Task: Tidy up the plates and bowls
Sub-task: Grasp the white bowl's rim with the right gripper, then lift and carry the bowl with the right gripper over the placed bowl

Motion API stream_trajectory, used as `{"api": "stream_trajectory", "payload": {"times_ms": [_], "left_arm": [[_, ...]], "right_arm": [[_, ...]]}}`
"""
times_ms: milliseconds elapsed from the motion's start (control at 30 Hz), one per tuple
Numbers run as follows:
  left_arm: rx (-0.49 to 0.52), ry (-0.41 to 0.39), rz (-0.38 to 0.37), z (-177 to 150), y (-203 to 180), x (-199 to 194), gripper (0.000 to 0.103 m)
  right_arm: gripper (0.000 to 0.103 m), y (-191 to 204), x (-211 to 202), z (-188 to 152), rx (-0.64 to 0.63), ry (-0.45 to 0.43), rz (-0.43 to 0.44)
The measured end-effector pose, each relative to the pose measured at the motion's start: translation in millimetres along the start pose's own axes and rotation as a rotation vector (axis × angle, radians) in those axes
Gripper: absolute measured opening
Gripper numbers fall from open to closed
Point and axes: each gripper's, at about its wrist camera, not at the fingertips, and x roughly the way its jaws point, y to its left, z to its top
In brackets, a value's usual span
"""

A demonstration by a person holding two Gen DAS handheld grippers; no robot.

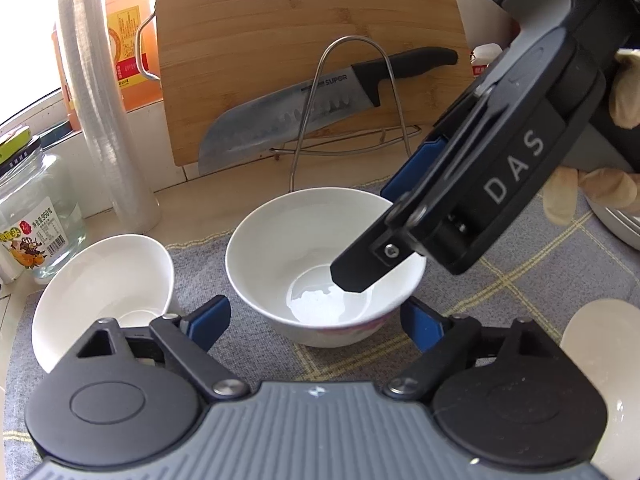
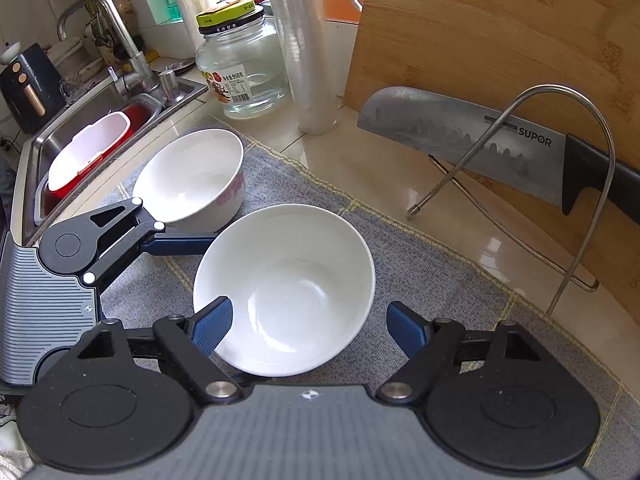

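Two grippers (image 2: 310, 330) (image 2: 180, 242) flank two white bowls (image 2: 284, 288) (image 2: 190, 178).

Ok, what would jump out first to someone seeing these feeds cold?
The big knife propped on a wire rack against the cutting board, behind the grey mat. Next, the white bowl on that mat, with the left gripper and right gripper both at it, jaws open; a second bowl sits tilted beside it.
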Motion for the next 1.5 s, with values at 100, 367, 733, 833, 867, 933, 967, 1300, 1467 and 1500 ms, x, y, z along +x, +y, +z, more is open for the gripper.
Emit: {"api": "stream_trajectory", "payload": {"times_ms": [100, 367, 733, 833, 867, 933, 967, 1300, 1467, 1500], "left_arm": [[-0.003, 0.002, -0.006, -0.6, 0.1, 0.7, 0.089], [-0.005, 0.004, -0.024, 1.1, 2.0, 3.0, 0.088], [0.001, 0.000, -0.041, 1.4, 1.4, 4.0, 0.082], [0.002, 0.008, -0.041, 2.2, 0.9, 4.4, 0.082], [0.003, 0.011, -0.041, 2.5, 0.8, 4.5, 0.082], [0.003, 0.016, -0.042, 3.1, 0.7, 4.0, 0.082], [0.000, 0.020, -0.044, 3.5, 0.9, 3.5, 0.082], [0.012, 0.034, -0.051, 13.0, -2.2, -9.1, 0.082], [0.027, 0.044, -0.062, 17.7, -8.1, -17.8, 0.082], [0.025, 0.044, -0.066, 18.1, -8.5, -19.6, 0.082]], "right_arm": [[0.085, -0.4, 2.7, 1.0, 0.002, 0.004, 0.006], [0.082, -4.0, 8.0, 3.5, 0.017, -0.003, 0.021], [0.081, -2.1, 9.4, 4.9, 0.023, -0.009, 0.035], [0.081, -1.8, 9.2, 4.7, 0.024, -0.009, 0.032], [0.081, -1.3, 8.9, 4.7, 0.023, -0.008, 0.030], [0.081, -0.2, 8.0, 4.7, 0.021, -0.008, 0.029], [0.081, 0.3, 7.5, 4.7, 0.020, -0.008, 0.030], [0.081, 5.8, -3.5, 1.4, 0.023, -0.019, 0.023], [0.081, 10.8, -14.3, -4.5, 0.024, -0.028, 0.014], [0.081, 11.9, -16.9, -5.9, 0.025, -0.031, 0.011]]}}
